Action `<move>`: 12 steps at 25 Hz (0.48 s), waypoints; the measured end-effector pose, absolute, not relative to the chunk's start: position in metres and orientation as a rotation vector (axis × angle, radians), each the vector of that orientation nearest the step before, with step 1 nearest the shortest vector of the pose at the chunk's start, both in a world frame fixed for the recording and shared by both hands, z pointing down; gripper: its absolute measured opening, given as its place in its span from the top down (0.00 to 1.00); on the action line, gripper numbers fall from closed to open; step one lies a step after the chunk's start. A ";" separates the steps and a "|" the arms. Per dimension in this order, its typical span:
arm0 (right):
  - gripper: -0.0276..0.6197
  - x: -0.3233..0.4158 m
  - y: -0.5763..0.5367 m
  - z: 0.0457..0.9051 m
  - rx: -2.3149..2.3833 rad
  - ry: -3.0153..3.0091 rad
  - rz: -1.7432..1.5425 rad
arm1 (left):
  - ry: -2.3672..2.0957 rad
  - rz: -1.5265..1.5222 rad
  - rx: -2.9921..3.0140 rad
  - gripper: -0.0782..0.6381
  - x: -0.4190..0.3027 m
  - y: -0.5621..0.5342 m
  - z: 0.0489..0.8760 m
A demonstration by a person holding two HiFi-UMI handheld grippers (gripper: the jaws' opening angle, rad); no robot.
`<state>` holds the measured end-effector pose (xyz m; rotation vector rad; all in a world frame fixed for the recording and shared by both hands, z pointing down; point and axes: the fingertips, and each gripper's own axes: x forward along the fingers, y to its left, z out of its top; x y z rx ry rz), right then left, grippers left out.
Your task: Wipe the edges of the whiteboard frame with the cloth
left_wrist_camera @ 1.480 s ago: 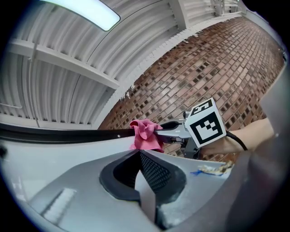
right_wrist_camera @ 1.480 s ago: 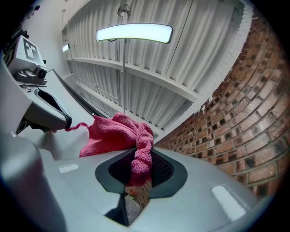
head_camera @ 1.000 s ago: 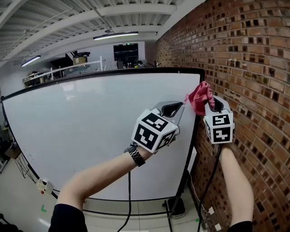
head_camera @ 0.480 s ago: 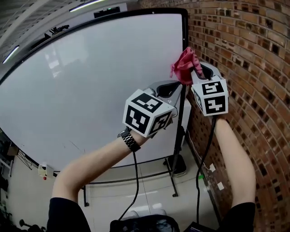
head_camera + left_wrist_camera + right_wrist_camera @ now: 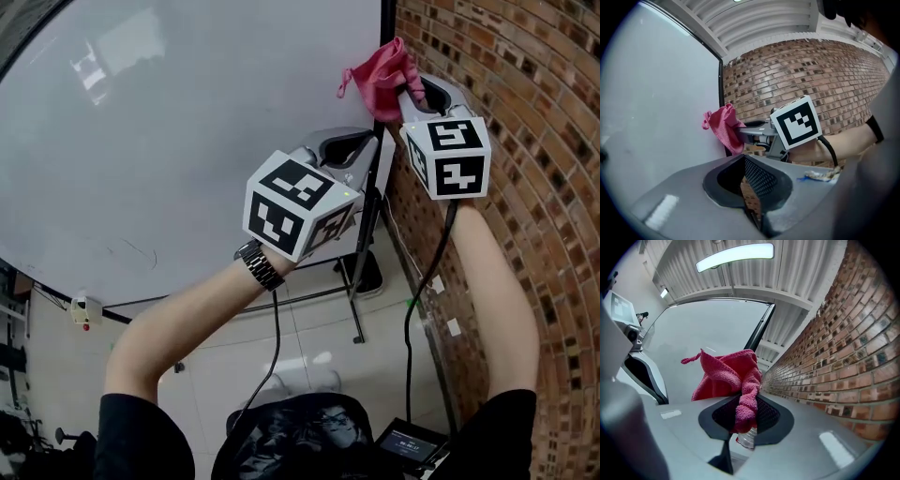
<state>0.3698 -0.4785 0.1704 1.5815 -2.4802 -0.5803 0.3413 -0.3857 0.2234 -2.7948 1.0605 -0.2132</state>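
Nearest the head camera, the left gripper, carrying its black-and-white marker cube, has its jaws pressed together on nothing, just in front of the whiteboard's lower right part. Beside it and slightly higher, the right gripper pinches a crumpled pink microfibre cloth. A twisted fold of the cloth is caught between the dark pads and the rest bunches out beyond the tips. The cloth lies against the thin black right-hand edge of the whiteboard frame. The glossy white board surface spreads to the left. A red-brown brick wall rises close behind on the right.
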 end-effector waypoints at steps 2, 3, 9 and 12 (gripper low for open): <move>0.84 0.369 -0.480 0.188 1.558 -2.481 -0.552 | 1.065 -0.223 -2.803 0.89 0.340 -0.384 0.235; 0.84 0.369 -0.481 0.196 1.546 -2.485 -0.538 | 1.066 -0.229 -2.805 0.89 0.340 -0.384 0.239; 0.84 0.371 -0.489 0.236 1.501 -2.466 -0.477 | 1.096 -0.201 -2.834 0.89 0.337 -0.391 0.261; 0.84 0.367 -0.492 0.241 1.476 -2.474 -0.455 | 1.138 -0.181 -2.836 0.89 0.332 -0.398 0.264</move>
